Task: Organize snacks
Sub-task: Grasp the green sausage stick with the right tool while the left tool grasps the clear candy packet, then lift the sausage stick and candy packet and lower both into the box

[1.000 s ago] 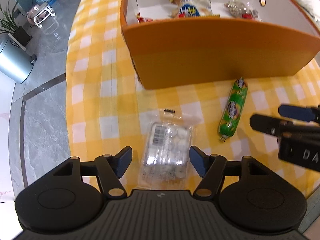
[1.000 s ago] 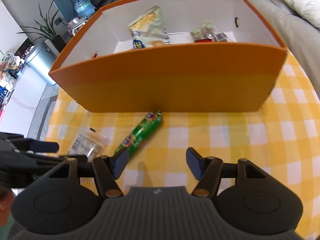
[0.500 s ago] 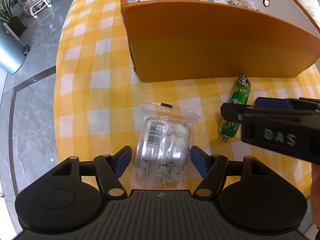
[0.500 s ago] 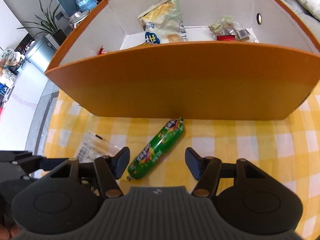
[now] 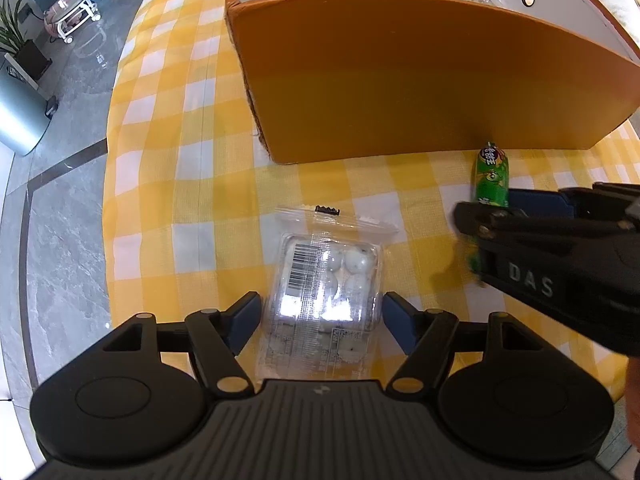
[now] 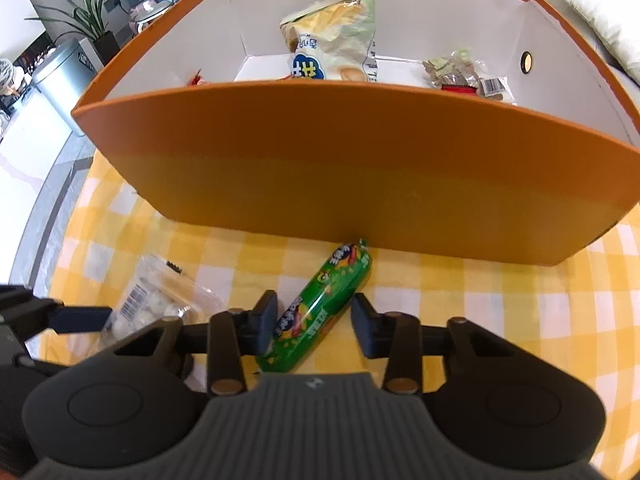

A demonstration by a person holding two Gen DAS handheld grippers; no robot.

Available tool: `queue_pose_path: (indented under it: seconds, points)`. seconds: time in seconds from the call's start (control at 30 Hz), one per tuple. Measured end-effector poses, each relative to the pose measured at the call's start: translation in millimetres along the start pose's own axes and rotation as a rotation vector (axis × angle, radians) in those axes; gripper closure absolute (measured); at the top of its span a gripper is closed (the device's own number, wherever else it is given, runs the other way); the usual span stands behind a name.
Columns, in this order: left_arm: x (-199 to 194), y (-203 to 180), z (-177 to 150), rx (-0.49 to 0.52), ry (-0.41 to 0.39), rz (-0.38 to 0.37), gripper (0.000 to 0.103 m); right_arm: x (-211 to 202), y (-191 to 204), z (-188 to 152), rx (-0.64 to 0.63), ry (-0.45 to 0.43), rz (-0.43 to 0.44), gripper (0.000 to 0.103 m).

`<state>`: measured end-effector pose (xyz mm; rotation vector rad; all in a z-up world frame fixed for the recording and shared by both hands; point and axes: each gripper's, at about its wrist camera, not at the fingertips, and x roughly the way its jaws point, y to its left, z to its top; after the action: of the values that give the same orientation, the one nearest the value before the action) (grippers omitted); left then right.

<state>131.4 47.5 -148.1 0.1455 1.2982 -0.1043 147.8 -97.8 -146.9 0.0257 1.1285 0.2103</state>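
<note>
A clear packet of white round sweets (image 5: 324,292) lies on the yellow checked cloth between the fingers of my open left gripper (image 5: 322,320); neither finger touches it. It also shows in the right wrist view (image 6: 156,304). A green sausage-shaped snack (image 6: 320,308) lies just before the orange box (image 6: 360,184), between the fingers of my open right gripper (image 6: 314,320). In the left wrist view the green snack (image 5: 491,178) is partly hidden by the right gripper (image 5: 488,210). The box holds a chips bag (image 6: 332,52) and a small brown snack packet (image 6: 456,72).
The round table's edge (image 5: 105,208) runs close on the left, with grey tiled floor below. A metal bin (image 5: 18,116), a potted plant and a water bottle stand on the floor. A pale cushion (image 6: 600,20) lies behind the box.
My right gripper has moved left and down over the green snack, which now sits between its fingers. My left gripper has drawn slightly closer around the sweets packet.
</note>
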Motion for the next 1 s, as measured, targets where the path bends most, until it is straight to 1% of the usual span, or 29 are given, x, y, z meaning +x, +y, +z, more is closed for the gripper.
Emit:
queue_pose_path:
  seconds: [0.1,0.17,0.23,0.27,0.3,0.33,0.37,0.5,0.6,0.77,0.9,1.0]
  points:
    - [1,-1,0,0.002,-0.005,0.005,0.018,-4,-3,-6,-0.027,0.010,-0.023,0.076]
    - [0,-1,0,-0.002,-0.009,0.004,0.017,-6,-5,-10,-0.056,0.020,-0.049,0.083]
    - [0,-2,-1,-0.001,-0.012,0.005,0.017,-9,-8,-15,-0.073,0.024,-0.070,0.084]
    - [0,-2,-1,0.001,-0.013,0.003,0.019,-10,-10,-17,-0.073,0.023,-0.077,0.084]
    - [-1,-2,-1,0.003,-0.015,-0.003,0.024,-11,-12,-18,-0.074,0.023,-0.079,0.084]
    - [-1,-2,-1,0.003,-0.016,-0.010,0.026,-12,-15,-19,-0.071,0.024,-0.081,0.084]
    - [-2,-3,-1,-0.002,-0.019,-0.018,0.032,-13,-17,-20,-0.066,0.027,-0.080,0.084]
    - [-4,-8,-3,0.009,-0.039,-0.006,0.039,-16,-24,-20,-0.042,0.043,-0.072,0.084]
    - [-8,-13,-4,0.012,-0.056,0.013,0.041,-19,-29,-23,-0.029,0.053,-0.063,0.084]
    - [-21,-15,-4,-0.034,-0.084,-0.035,0.042,-29,-40,-27,-0.003,0.050,-0.050,0.084]
    - [-36,-21,-5,-0.043,-0.122,-0.027,0.042,-41,-51,-27,0.019,0.031,-0.046,0.084]
    - [-50,-25,-4,-0.048,-0.150,-0.044,0.042,-51,-52,-27,0.024,0.012,-0.043,0.084]
